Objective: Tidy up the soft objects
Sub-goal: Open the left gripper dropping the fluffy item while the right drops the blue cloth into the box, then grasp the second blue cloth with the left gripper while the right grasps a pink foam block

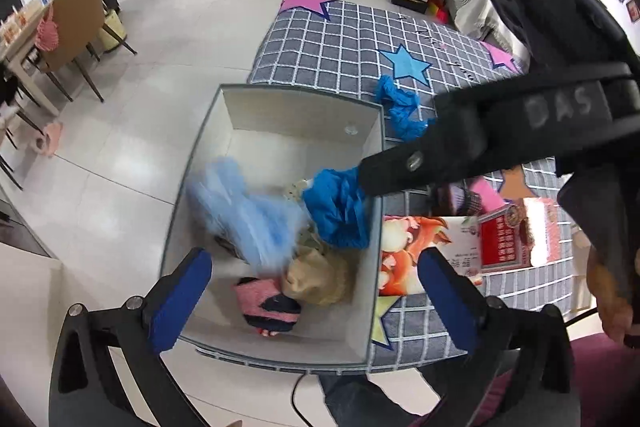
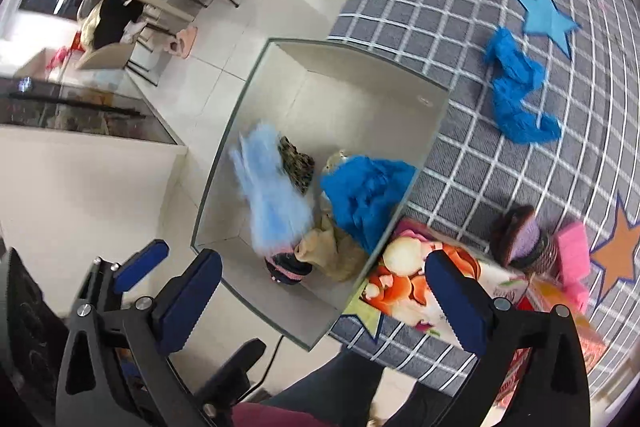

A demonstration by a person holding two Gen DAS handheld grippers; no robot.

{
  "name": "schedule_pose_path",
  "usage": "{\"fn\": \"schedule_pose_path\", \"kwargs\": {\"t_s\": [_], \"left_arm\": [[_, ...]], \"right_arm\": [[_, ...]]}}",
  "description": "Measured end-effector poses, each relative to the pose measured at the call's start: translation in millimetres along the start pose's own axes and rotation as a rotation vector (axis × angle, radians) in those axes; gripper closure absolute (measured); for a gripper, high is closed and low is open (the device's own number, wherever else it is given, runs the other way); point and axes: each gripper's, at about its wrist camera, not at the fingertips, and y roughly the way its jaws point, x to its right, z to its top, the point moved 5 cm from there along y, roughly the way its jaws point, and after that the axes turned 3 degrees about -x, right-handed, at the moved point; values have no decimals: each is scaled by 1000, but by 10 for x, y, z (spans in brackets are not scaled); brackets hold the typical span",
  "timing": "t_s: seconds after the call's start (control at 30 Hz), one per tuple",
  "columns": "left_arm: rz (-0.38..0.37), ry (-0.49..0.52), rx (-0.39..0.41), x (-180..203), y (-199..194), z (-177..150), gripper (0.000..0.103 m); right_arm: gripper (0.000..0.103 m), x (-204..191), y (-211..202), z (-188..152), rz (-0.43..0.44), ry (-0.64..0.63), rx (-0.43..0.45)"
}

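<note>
Soft things dropped into the white box (image 2: 430, 131)
Both grippers, left gripper (image 1: 316, 291) and right gripper (image 2: 324, 297), gape empty; remaining blue cloth (image 2: 518, 95) lies upper right on the mat, nearer the right gripper.

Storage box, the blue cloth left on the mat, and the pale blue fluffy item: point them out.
Storage box (image 2: 362, 77): right wrist view, bare inner wall.
Blue cloth on the mat (image 2: 516, 95): right wrist view, its crumpled middle.
Pale blue fluffy item (image 1: 248, 215): left wrist view, its blurred body.

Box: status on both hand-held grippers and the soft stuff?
Left hand-held gripper open, empty. Right hand-held gripper open, empty. Fluffy light-blue piece blurred inside box. Blue cloth on mat.
</note>
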Motion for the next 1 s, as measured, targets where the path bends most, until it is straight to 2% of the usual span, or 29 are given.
{"fn": "schedule_pose_path", "kwargs": {"t_s": [0.13,0.33,0.4,0.5,0.6,0.73,0.83,0.9,1.0], "left_arm": [[-104,-34,7,19,-22,-9,0],[-136,-18,-23,157,-9,60,0],[-100,2,-34,221,7,75,0],[-24,35,-80,294,107,72,0],[-36,48,-116,404,214,61,0],[-27,85,-157,601,301,86,0],[-20,100,-181,717,330,127,0],[-10,114,-198,801,356,156,0],[14,140,-224,893,381,203,0]], "right_arm": [[1,210,-125,-37,53,92,-11],[1,646,-584,-88,126,234,-13],[1,843,-805,-90,150,280,15],[1,1246,-1098,-109,106,339,57],[1,1738,-1219,-190,10,405,59],[1,2441,-988,-394,-114,497,-23],[1,2821,-609,-550,-92,562,-102],[1,2953,-422,-559,-73,557,-107],[1,3137,-96,-526,-108,523,-118]]}}
